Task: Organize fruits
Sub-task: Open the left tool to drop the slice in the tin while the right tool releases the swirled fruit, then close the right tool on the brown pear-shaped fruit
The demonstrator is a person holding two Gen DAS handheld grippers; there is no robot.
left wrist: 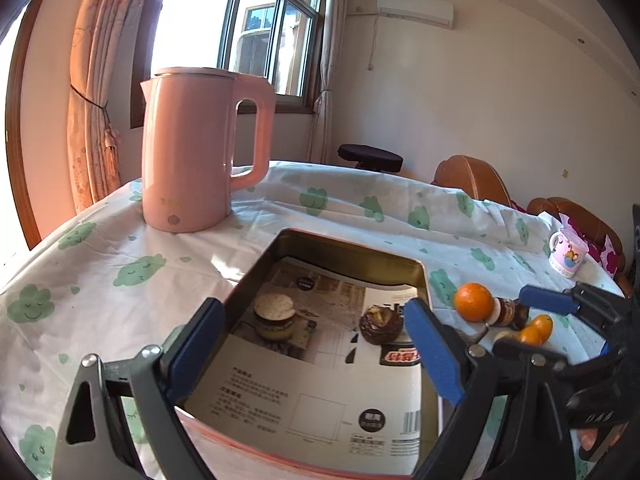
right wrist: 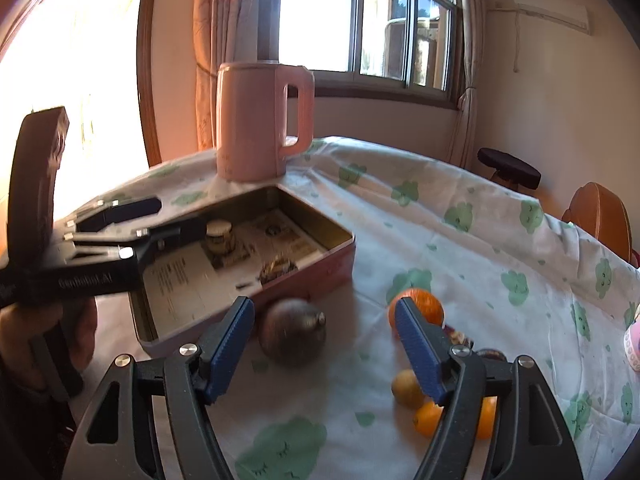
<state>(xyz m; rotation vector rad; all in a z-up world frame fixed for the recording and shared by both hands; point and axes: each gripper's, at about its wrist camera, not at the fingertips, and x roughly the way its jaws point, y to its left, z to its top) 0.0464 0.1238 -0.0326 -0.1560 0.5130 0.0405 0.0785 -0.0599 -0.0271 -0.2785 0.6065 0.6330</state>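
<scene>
brown fruit (right wrist: pixel 291 333) betw. right gripper (right wrist: pixel 324 350) fingers, untouched; jaws wide.

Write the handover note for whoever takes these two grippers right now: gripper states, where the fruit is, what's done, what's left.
Left gripper: open, empty, over the pink rectangular metal tin.
Right gripper: open, empty, over the cloud-print tablecloth.
Done: one dark brown round fruit lies in the tin on its printed paper lining.
Left: a second dark brown round fruit beside the tin, a large orange, small oranges and a yellowish small fruit on the cloth.
</scene>
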